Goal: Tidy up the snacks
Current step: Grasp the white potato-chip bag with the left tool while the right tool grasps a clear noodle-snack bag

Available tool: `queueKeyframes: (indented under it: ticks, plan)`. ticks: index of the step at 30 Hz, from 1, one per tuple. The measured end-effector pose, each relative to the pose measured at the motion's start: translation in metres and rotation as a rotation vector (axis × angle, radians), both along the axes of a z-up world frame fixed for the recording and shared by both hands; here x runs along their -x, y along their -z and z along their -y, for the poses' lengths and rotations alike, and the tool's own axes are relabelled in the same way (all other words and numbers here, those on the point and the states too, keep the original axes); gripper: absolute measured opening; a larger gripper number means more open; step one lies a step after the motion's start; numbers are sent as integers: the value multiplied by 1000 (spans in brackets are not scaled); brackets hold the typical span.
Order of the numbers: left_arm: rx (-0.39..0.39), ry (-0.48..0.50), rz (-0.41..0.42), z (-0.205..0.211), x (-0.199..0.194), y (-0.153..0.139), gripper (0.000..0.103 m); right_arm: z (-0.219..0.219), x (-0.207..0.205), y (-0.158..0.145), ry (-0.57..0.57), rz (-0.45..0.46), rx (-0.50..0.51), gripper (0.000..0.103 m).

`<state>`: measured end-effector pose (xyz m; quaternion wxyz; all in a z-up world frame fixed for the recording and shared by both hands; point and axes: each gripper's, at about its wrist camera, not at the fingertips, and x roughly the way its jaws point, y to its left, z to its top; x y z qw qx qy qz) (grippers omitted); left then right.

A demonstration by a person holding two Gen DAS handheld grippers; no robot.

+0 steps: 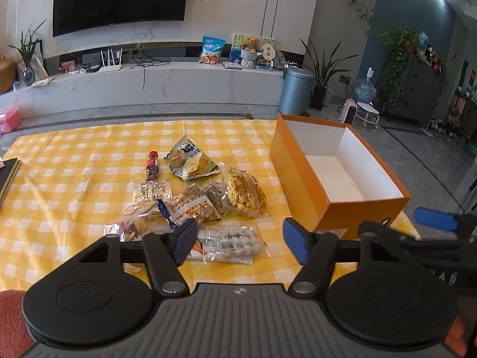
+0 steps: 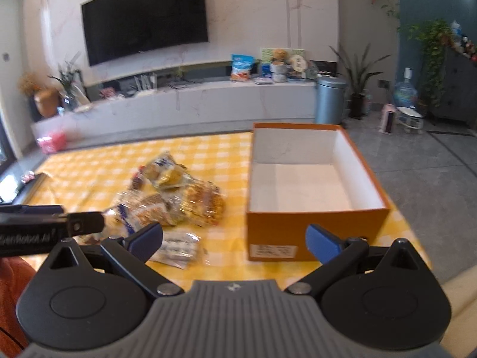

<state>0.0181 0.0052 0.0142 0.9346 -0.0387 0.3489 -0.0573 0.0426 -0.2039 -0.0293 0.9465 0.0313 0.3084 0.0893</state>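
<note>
From the left wrist view, the left gripper [image 1: 240, 238] is spread wide and holds nothing. It hovers low over the snack packets [image 1: 196, 197], heaped on the yellow checked counter [image 1: 74, 164], likely to pick 1 up. The nearest, a clear packet [image 1: 228, 243], lies just ahead between its fingers. The orange box [image 1: 301, 179] sits just right of the heap, empty, ready for snacks.

From the right wrist view, the right gripper [image 2: 235, 240] is also spread wide and empty, near the box's front wall, with the heap to its left.
</note>
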Motion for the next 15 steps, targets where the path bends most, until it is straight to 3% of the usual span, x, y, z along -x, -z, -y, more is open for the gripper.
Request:
queueKeyframes:
  ticks: [3,7,8,10,15]
  plan:
    - [2,7,-32,-7,-13,2,56,-12,-9,8,-34,11,27,91]
    - [-4,19,-85,-18,-36,9,57,-27,-30,20,-83,-33,19,72]
    - [-21,21,-87,-21,-42,13,63,-31,-36,24,-100,-48,10,69]
    - [-59,39,-92,-23,-52,16,70,-40,-46,32,-133,-67,-11,68]
    - [-167,161,-129,-22,-82,26,71,-59,-73,52,-161,-114,-58,68]
